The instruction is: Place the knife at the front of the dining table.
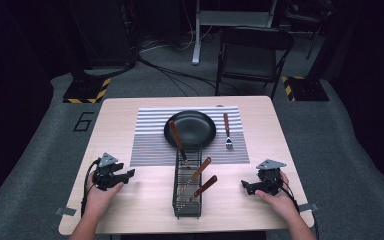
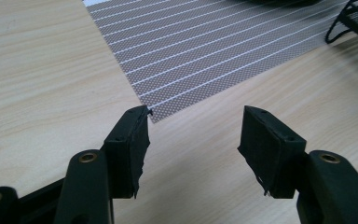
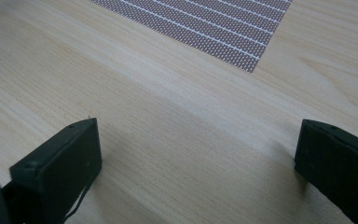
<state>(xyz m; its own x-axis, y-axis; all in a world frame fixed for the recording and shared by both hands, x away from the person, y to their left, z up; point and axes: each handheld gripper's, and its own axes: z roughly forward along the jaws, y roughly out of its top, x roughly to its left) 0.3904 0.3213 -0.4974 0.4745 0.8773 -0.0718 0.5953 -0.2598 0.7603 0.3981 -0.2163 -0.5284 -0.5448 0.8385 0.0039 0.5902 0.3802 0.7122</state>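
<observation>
Place setting partly laid, both grippers empty at the table's near edge

High view: a black plate (image 1: 190, 127) sits on a striped mat (image 1: 147, 145) with a fork (image 1: 227, 131) just right of it; that looks like the one piece already laid. A wire rack (image 1: 187, 186) stands between the hands, three wooden-handled utensils (image 1: 199, 171) in it, one leaning up over the plate's rim, so most of the cutlery seems left to set out. The left gripper (image 1: 125, 176) and right gripper (image 1: 246, 186) rest low on the table (image 1: 260, 115), well apart from the rack.
Left gripper view: jaws spread, nothing between them, mat corner just ahead, rack at the far right.
Right gripper view: jaws wide apart over bare wood, grasping nothing.
</observation>
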